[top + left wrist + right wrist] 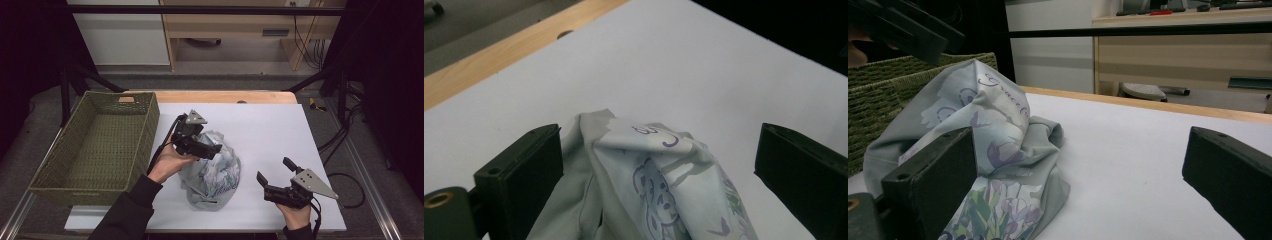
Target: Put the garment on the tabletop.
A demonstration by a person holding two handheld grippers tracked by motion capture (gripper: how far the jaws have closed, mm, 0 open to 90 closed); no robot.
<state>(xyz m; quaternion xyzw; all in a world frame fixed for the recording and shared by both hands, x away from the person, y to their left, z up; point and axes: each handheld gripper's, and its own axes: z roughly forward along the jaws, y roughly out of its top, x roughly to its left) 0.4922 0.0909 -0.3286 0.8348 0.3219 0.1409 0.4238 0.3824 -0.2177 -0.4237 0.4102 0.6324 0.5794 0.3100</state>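
So right now the crumpled printed cloth (pixel 210 172) sits in a heap a bit left of centre in the high view, on the white table sheet (pixel 270 130), with the green woven basket (pixel 95 145) taking up the left side of the frame just beside it. The left gripper (pixel 212 150) hangs right over the top of the heap, and in the left gripper view its jaws stand wide apart with the cloth's peak (pixel 649 165) poking up between them, nothing pinched yet. The right gripper (pixel 275 177) is down in the lower right of the high view, clear of the cloth, jaws also spread with nothing in them; its own view looks across at the bundle (pixel 993 150) from the side. Looks to me like the grab is just being lined up. Next move would be dropping the left jaws around that raised fold and squeezing, then probably lifting it toward the basket, though that's my guess.
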